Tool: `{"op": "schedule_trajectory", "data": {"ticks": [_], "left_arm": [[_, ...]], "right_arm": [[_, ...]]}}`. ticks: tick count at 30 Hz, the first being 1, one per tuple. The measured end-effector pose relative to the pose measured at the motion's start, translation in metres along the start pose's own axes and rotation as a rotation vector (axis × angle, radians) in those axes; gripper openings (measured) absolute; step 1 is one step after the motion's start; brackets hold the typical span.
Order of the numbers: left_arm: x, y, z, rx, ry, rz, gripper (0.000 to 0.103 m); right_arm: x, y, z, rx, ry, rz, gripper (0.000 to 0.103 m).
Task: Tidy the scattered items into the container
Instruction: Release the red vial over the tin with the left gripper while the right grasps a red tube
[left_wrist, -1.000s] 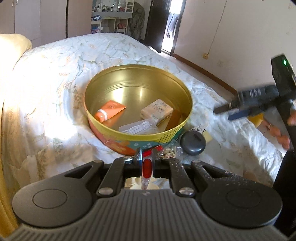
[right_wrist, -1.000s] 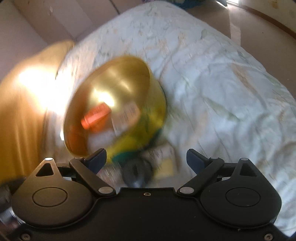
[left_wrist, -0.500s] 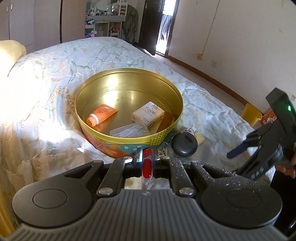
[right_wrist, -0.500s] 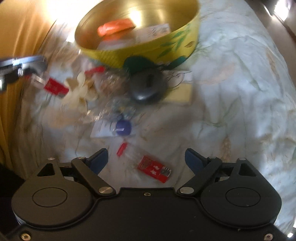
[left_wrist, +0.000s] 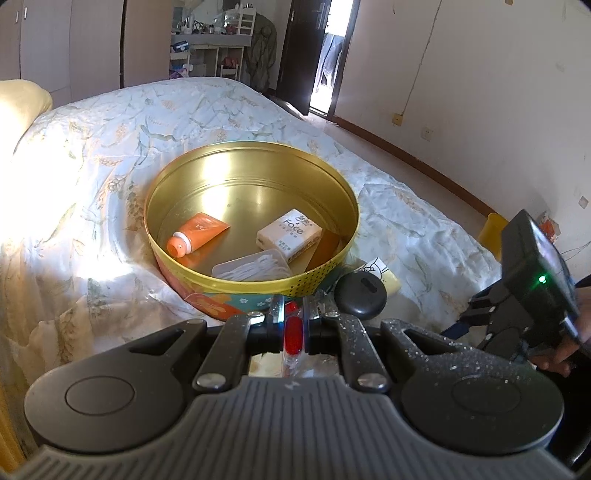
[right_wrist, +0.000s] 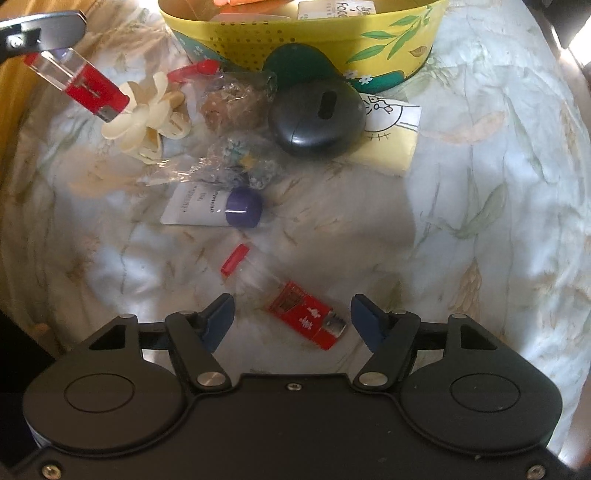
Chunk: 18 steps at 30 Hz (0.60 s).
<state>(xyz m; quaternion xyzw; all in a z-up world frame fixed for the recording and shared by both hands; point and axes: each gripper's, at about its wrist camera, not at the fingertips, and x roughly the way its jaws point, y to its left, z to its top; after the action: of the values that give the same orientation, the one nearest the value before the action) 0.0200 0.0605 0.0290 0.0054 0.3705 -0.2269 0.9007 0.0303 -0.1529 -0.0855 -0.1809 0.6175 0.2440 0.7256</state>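
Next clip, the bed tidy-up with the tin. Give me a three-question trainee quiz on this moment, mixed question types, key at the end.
1. True or false: the left gripper is shut on a red and clear lighter.
2. Which item already lies inside the round tin?
A. the purple-capped tube
B. the orange tube
C. the dark oval case
3. Fill in: the open right gripper hovers with a red ______ between its fingers.

Key:
1. True.
2. B; the other two lie on the bedspread outside the tin.
3. Lighter, lying on the bedspread, not yet gripped.
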Motion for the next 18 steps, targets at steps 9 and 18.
{"op": "schedule_trajectory", "data": {"ticks": [9, 18], "left_arm": [[0.004, -0.005, 0.000, -0.011, 0.006, 0.014, 0.011], [-0.008, -0.006, -0.003, -0.032, -0.025, 0.021, 0.011]], "right_arm": [[0.008, 0.005, 0.001, -0.033, 0.001, 0.032, 0.034], [-0.018, -0.012, -0.006, 0.079, -0.051, 0.201, 0.010]]}}
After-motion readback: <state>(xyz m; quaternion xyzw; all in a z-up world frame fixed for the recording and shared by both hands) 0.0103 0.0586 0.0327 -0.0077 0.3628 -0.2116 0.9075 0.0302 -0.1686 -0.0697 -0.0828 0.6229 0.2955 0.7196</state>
